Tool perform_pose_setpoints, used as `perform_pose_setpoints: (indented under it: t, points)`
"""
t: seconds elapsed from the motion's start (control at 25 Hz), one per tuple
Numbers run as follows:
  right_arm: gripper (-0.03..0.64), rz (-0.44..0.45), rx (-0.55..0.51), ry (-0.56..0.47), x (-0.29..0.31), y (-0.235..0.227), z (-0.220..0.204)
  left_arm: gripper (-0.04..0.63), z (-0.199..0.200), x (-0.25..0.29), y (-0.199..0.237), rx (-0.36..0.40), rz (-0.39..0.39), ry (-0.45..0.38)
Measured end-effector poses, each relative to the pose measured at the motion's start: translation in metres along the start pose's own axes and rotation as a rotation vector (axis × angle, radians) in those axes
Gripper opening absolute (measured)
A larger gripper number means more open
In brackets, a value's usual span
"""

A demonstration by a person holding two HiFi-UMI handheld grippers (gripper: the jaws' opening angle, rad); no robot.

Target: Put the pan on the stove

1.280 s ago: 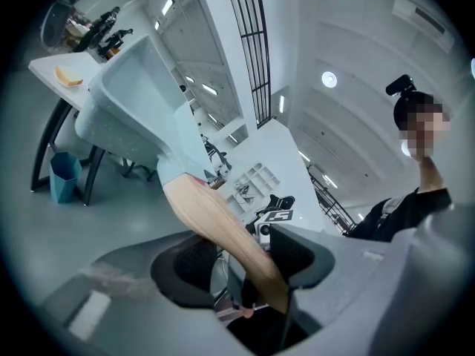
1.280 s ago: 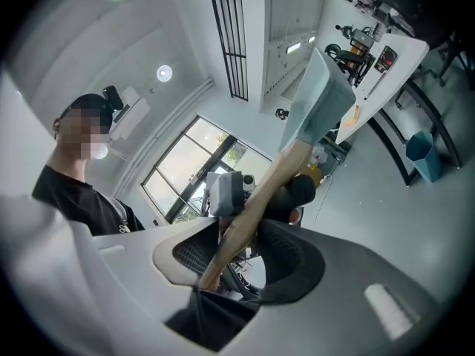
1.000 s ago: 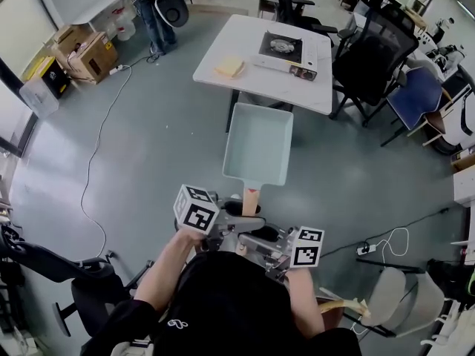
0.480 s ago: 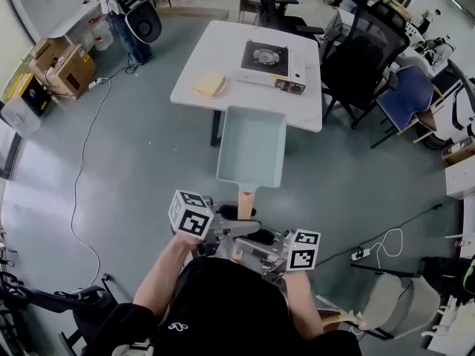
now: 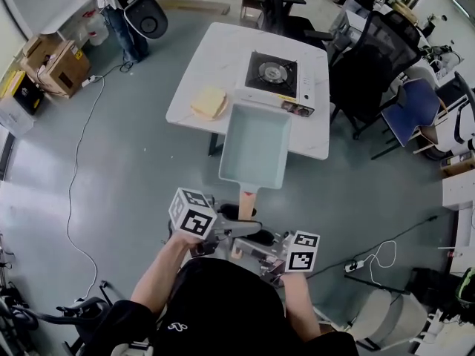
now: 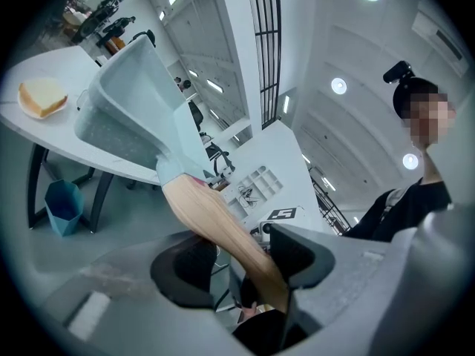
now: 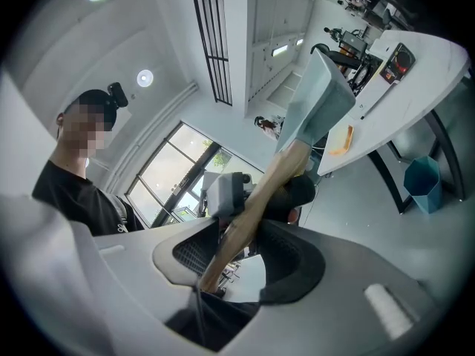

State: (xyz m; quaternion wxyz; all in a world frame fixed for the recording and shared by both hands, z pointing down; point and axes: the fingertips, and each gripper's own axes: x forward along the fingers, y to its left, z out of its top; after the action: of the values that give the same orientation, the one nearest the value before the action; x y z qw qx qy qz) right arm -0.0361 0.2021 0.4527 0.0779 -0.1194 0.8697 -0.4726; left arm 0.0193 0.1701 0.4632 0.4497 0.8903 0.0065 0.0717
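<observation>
Grip: my left gripper point(image 5: 236, 233) and right gripper point(image 5: 256, 248) both pinch the pan's wooden handle point(image 5: 247, 199).
Pan: the pan point(image 5: 256, 145) hangs at my 12 o'clock, over the table point(image 5: 215, 58) edge.
Stove: the stove point(image 5: 271, 73) lies at the pan's 12 o'clock.
Do well: keep level, centre over the burner, and avoid the bread slice point(image 5: 209, 102) at 10 o'clock.

Black short-sleeved shirt point(image 5: 223, 302); small white logo point(image 5: 176, 323)

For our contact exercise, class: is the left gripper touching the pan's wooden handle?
Touching. The left gripper view shows the wooden handle running between the jaws of the left gripper, with no gap where they close on it.
</observation>
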Motion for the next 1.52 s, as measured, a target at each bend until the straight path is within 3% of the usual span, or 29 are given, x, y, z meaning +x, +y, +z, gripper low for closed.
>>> perform_pose_setpoints:
  t: [0.44,0.88,1.52]
  points:
    - [0.169,-0.019,-0.026,-0.015,0.038,-0.048,0.072,0.232,0.073,-0.019,0.056,0.027,0.003,0.020]
    - [0.169,-0.063,-0.018,-0.063,0.035,-0.076,0.112,0.232,0.108,-0.005,0.083,0.006,-0.046,0.027]
    - [0.170,-0.076,-0.001,-0.060,0.033,-0.138,0.189,0.232,0.182,0.018,0.146,-0.019,-0.053,0.017]
